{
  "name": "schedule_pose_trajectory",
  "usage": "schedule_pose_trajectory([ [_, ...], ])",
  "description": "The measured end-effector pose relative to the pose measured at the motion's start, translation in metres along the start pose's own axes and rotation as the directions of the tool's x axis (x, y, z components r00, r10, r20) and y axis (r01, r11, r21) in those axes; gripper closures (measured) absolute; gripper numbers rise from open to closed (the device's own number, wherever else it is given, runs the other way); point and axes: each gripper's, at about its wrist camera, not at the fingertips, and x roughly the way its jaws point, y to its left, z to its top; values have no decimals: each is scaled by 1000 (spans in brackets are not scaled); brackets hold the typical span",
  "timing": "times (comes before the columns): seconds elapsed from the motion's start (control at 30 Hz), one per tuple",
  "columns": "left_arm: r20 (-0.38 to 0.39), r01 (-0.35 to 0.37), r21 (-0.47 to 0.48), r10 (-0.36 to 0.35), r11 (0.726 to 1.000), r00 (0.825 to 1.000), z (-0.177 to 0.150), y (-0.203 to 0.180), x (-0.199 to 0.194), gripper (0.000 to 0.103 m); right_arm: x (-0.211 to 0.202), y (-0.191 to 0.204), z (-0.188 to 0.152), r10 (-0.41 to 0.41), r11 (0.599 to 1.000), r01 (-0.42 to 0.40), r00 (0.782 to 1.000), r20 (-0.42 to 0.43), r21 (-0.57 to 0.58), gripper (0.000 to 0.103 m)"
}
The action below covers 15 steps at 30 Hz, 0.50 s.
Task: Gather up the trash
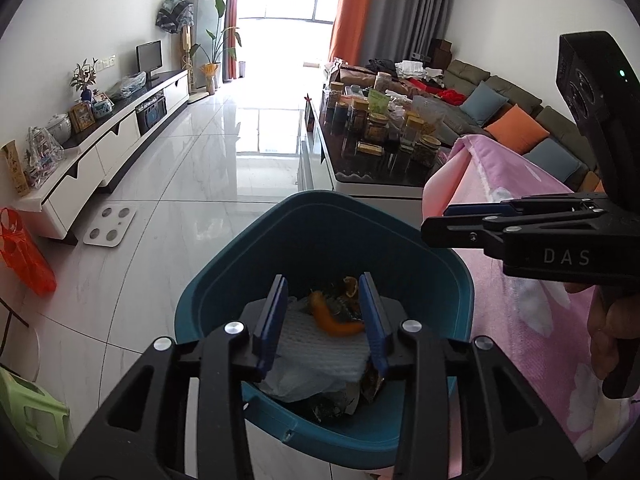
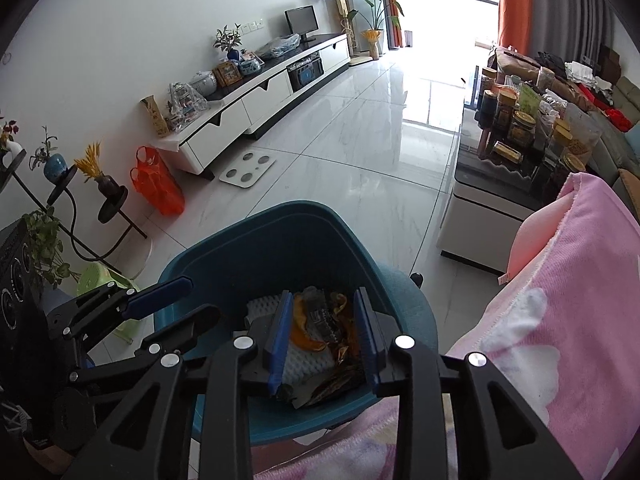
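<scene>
A dark blue trash bin [image 1: 320, 204] stands on the white tiled floor below both grippers. In it lie an orange peel [image 1: 334, 320], a white foam sheet [image 1: 320, 346] and dark wrappers [image 2: 332, 320]. My left gripper [image 1: 323, 278] hangs over the bin mouth, its blue pads apart with nothing pressed between them. From the right wrist view the left gripper [image 2: 202, 298] shows side-on at the bin's left rim [image 2: 176, 264], empty. My right gripper [image 2: 323, 292] is also over the bin, jaws apart and empty. It shows again, the right gripper [image 1: 436, 220], at the bin's right side, held by a hand [image 1: 608, 320].
A pink blanket [image 1: 520, 280] covers a surface right beside the bin. A low table with several jars [image 1: 380, 132] stands behind it, with a sofa [image 1: 516, 120] further right. A TV cabinet [image 1: 120, 132], a floor scale [image 1: 109, 226], an orange bag [image 1: 24, 256] and a green stool [image 1: 32, 412] line the left.
</scene>
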Motion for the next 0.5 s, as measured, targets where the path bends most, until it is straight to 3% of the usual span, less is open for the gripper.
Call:
schedule_pose_trajectory([
  [0.1, 25, -3, -13, 3, 1000, 1000, -2, 0, -14, 61, -12, -5, -3, 6, 1000, -7, 1000, 31, 25, 69],
  [0.27, 102, -7, -27, 10, 1000, 995, 4, -5, -42, 40, -44, -10, -15, 15, 998, -22, 993, 114, 54, 60],
  [0.37, 160, -8, -19, 11, 1000, 987, 10, -13, -64, 27, -62, -14, -23, -3, 998, -7, 987, 160, 67, 51],
  [0.5, 221, 16, -2, -15, 1000, 975, 19, -31, -89, 17, -90, -21, -35, -50, 995, 31, 974, 222, 90, 40],
])
